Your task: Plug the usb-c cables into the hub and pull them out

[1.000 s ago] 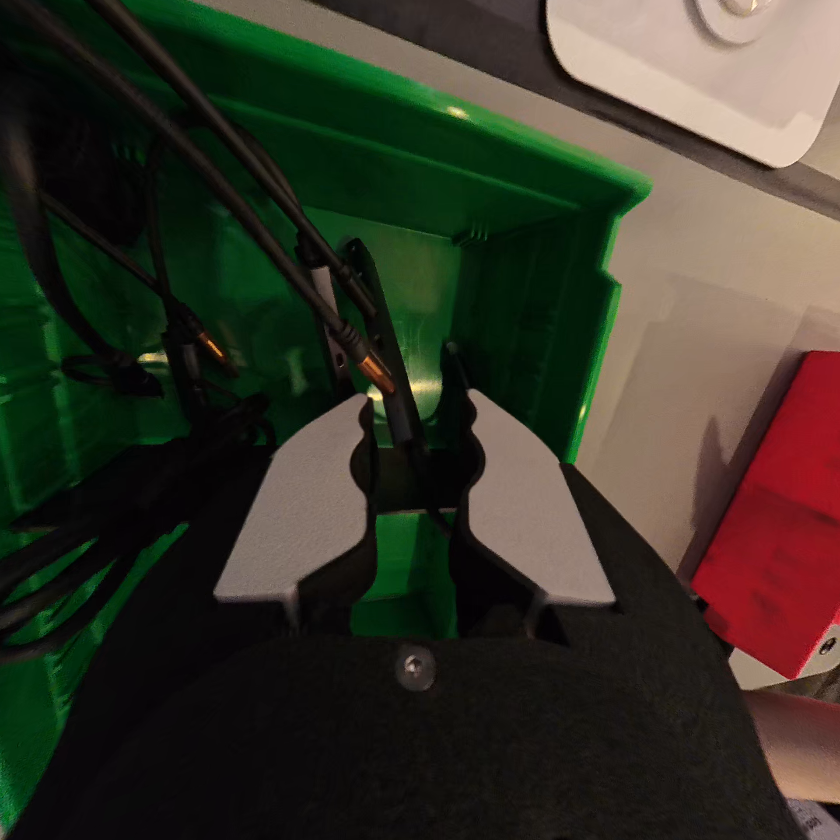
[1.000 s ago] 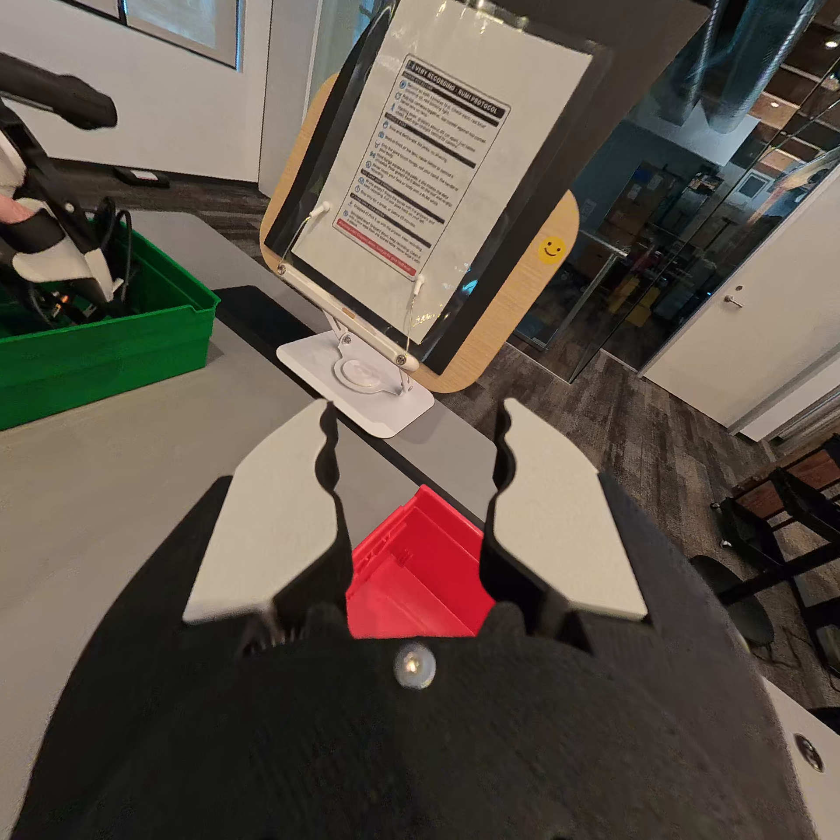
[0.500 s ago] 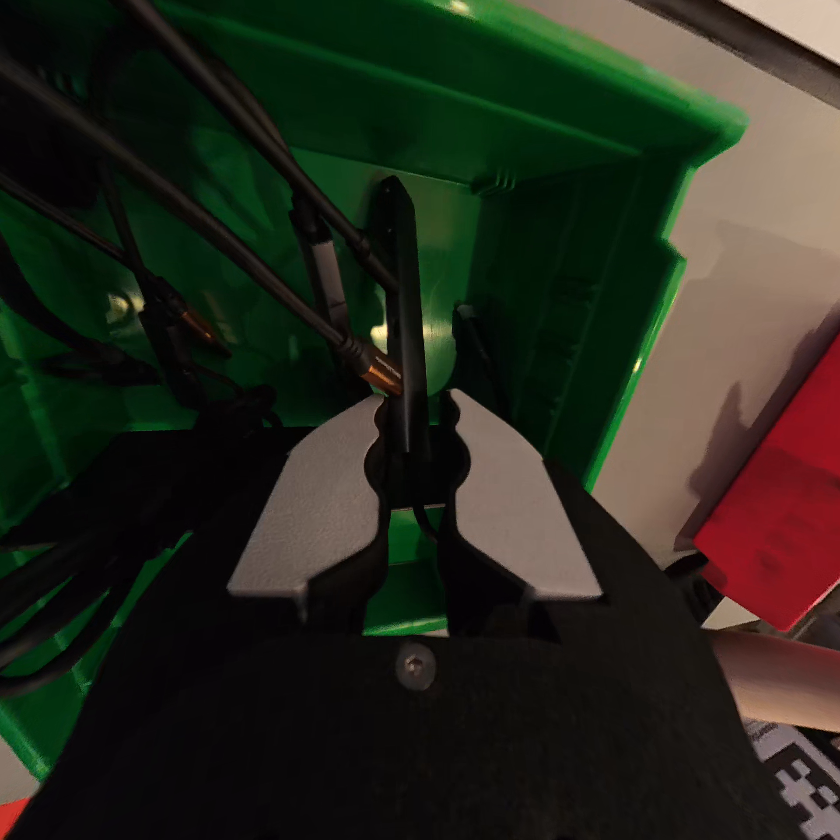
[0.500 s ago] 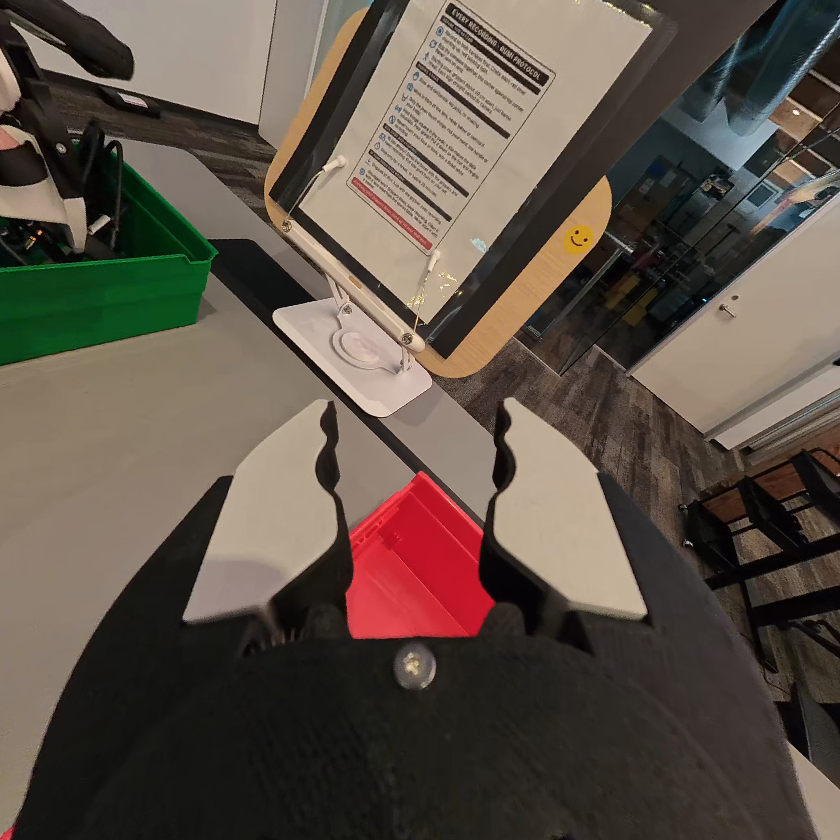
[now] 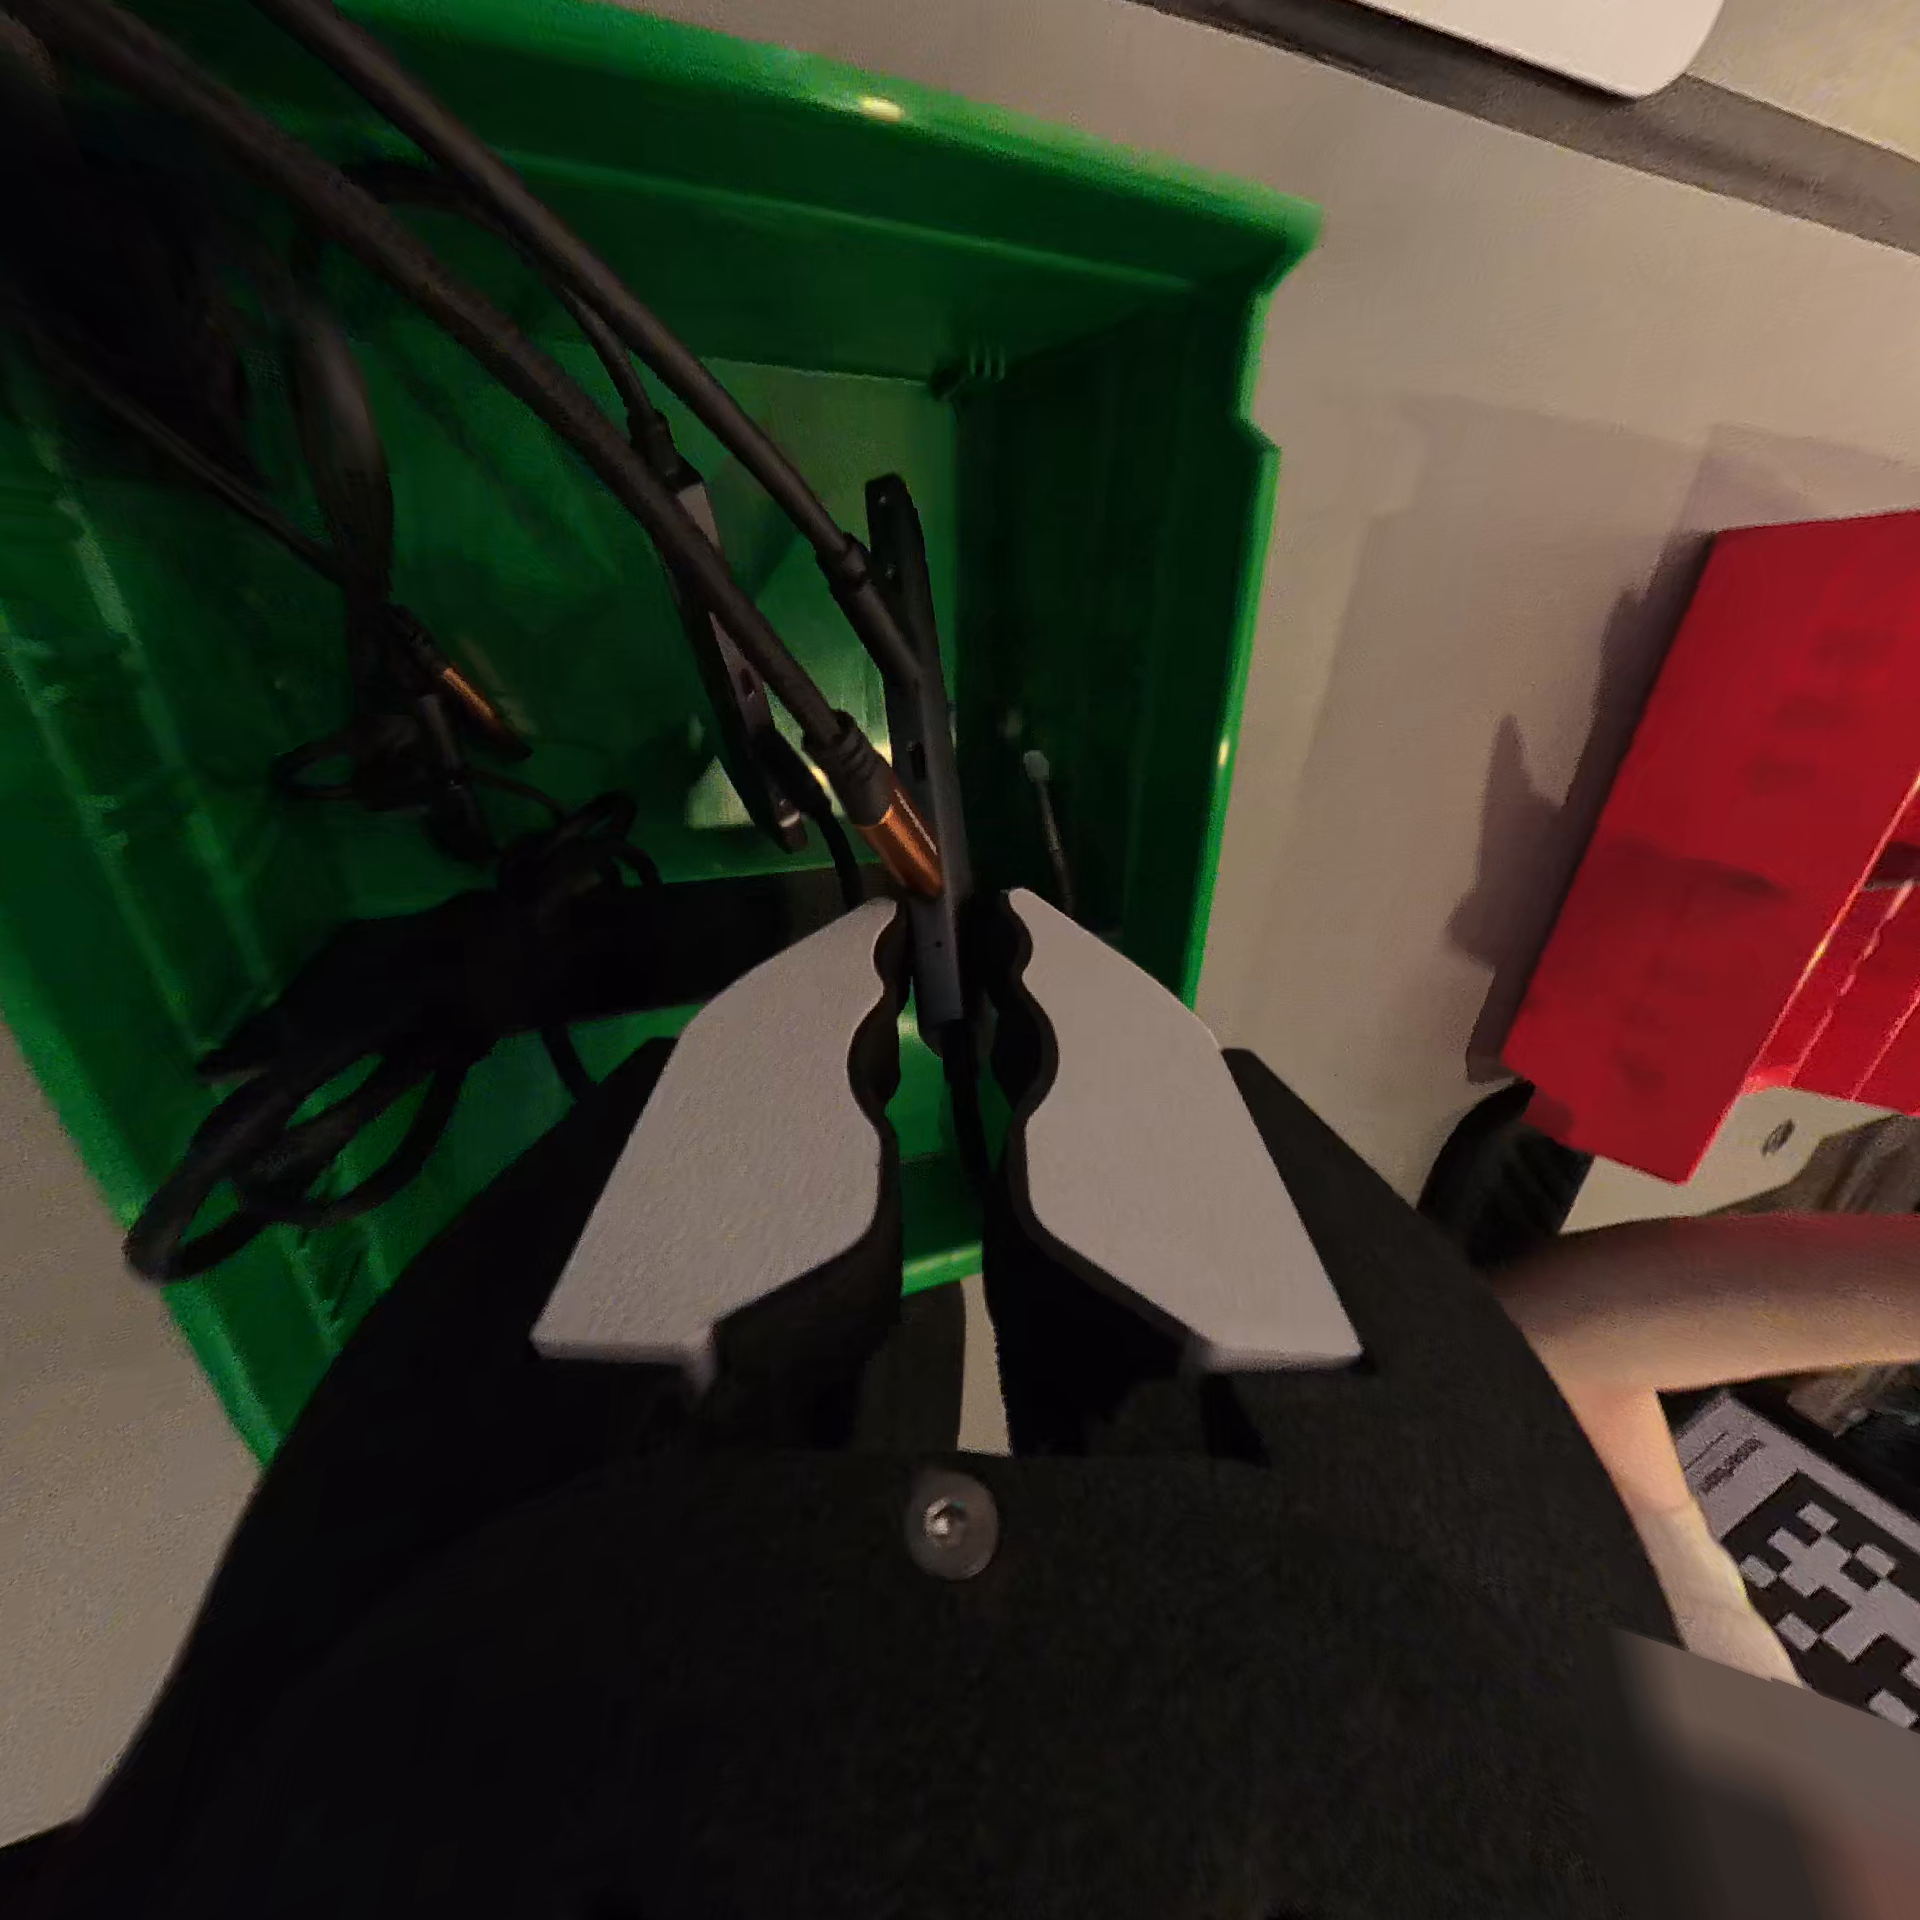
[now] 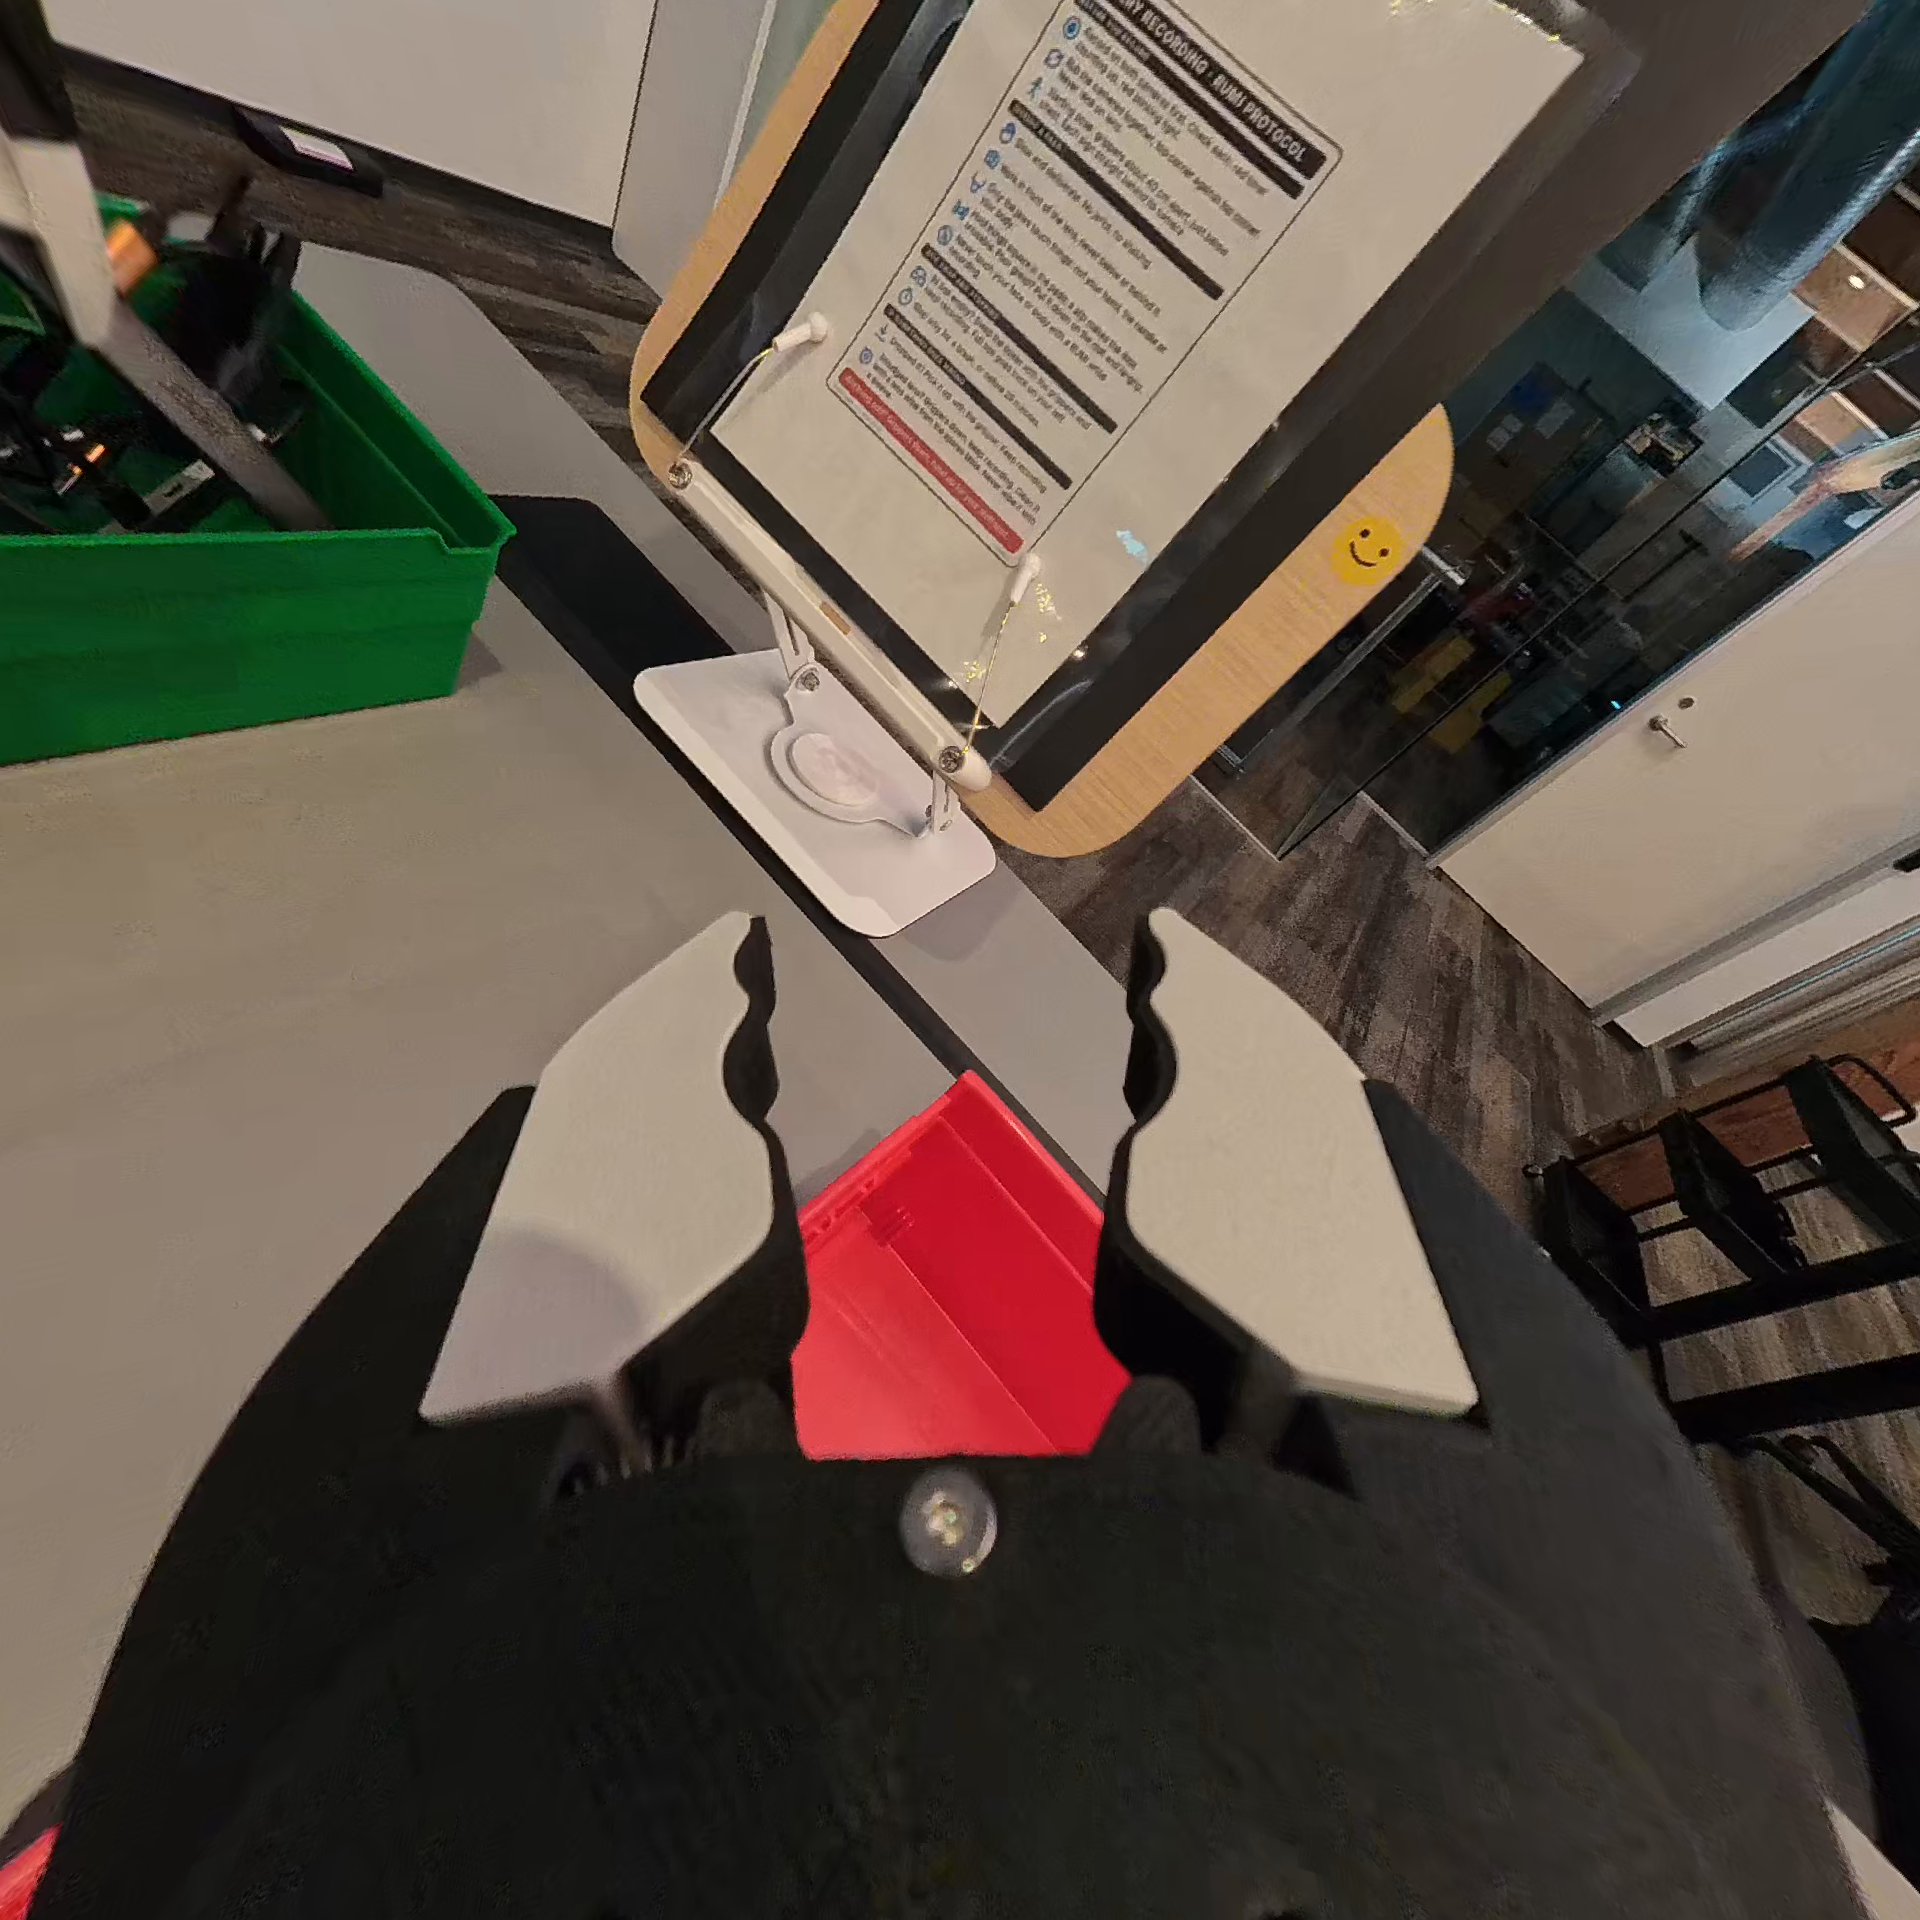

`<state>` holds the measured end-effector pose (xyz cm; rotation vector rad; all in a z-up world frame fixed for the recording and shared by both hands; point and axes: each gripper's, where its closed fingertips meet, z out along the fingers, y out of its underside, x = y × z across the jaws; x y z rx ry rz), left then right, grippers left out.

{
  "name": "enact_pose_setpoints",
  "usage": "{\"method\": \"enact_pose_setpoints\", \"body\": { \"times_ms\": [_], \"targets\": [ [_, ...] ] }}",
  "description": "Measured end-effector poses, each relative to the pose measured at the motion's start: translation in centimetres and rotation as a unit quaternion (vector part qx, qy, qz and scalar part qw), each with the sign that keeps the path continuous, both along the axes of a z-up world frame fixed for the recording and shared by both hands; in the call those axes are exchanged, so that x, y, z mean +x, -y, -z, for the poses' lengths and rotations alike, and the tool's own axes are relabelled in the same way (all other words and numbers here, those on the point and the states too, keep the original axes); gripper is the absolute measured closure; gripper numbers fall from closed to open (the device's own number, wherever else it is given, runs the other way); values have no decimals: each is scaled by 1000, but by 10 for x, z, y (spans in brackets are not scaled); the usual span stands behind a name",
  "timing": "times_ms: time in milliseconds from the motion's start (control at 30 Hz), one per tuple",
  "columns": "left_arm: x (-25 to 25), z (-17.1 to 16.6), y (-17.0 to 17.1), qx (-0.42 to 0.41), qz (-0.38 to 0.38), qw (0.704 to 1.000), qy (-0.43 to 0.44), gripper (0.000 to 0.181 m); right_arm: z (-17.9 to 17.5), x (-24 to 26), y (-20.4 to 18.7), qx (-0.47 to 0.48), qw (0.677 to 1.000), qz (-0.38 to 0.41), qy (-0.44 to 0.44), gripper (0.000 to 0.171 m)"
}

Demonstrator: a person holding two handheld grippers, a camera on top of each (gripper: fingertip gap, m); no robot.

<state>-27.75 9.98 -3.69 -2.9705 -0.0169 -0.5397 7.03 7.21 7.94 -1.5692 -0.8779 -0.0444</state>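
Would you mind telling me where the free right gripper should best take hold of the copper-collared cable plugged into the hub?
Probably on the copper collar itself, approached from its free left side. It is the rigid part nearest the hub, which the left gripper holds edge-on; the black cord behind it is flexible. The right gripper is open and empty.

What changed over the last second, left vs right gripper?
The left gripper closed from a wider gap onto the hub and has lifted it inside the green bin, with black cables trailing from it. The right gripper stayed open and empty above the red bin, only drifting slightly.
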Motion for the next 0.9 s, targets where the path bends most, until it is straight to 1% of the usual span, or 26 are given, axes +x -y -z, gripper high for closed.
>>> {"method": "enact_pose_setpoints", "body": {
  "times_ms": [133, 267, 333, 400, 500, 567, 667, 700, 733, 800, 833, 900],
  "targets": [
    [-6, -23, 14, 10, 41, 999, -26, 169, 3, -4, 0, 0, 1000, -3, 17, 105],
    [-12, -50, 21, 43, 87, 994, -56, 171, 6, -10, 0, -4, 1000, -8, 28, 104],
    [-18, -61, 26, 56, 124, 987, -91, 171, 9, -13, 0, -5, 999, -10, 37, 104],
    [-23, -71, 28, 76, 174, 972, -136, 171, 11, -16, 0, -6, 999, -12, 45, 104],
    [-29, -84, 32, 99, 234, 943, -214, 171, 13, -20, 0, -6, 998, -14, 54, 104],
    [-31, -96, 30, 119, 270, 916, -271, 171, 15, -23, 0, -7, 998, -16, 61, 104],
    [-37, -117, 25, 150, 332, 848, -384, 171, 17, -28, 0, -6, 997, -19, 71, 104],
    [-37, -124, 24, 155, 342, 831, -411, 171, 18, -30, 0, -6, 997, -20, 73, 104],
    [-34, -130, 23, 163, 350, 818, -425, 171, 18, -31, 0, -5, 997, -21, 76, 104],
    [-26, -139, 24, 175, 353, 815, -425, 171, 20, -33, 0, -7, 997, -23, 80, 104],
    [-24, -145, 23, 183, 354, 807, -435, 171, 20, -34, 0, -7, 996, -24, 82, 104],
    [-24, -162, 19, 202, 367, 772, -478, 171, 21, -35, 0, -6, 996, -24, 84, 104]
  ]
}}
